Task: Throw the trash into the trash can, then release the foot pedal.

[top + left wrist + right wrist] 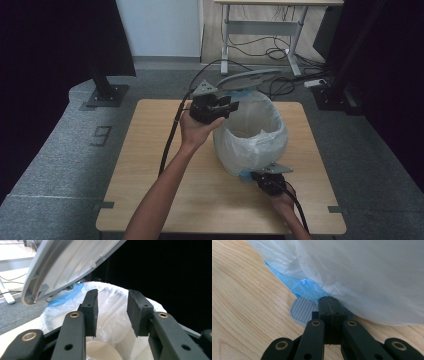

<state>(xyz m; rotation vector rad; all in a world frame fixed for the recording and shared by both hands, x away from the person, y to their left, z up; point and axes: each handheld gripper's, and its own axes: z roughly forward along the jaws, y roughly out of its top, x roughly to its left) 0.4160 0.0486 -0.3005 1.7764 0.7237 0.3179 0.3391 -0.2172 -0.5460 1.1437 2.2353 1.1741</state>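
A small pedal bin [252,135] lined with a white plastic bag stands on the wooden table [150,165]. Its grey lid [248,78] is tipped up at the back. My left gripper [227,106] hovers at the bin's left rim. In the left gripper view its jaws [112,296] stand apart over the bag's mouth, with nothing between them, under the raised lid [67,262]. My right gripper [260,176] is low at the bin's front. In the right gripper view it [329,300] is shut, its tips resting on the grey ribbed pedal [302,310].
A blue inner bag [304,288] peeks out under the white liner at the bin's base. Something pale and round [101,350] lies inside the bin. Black stands, a desk frame [260,30] and floor cables are beyond the table.
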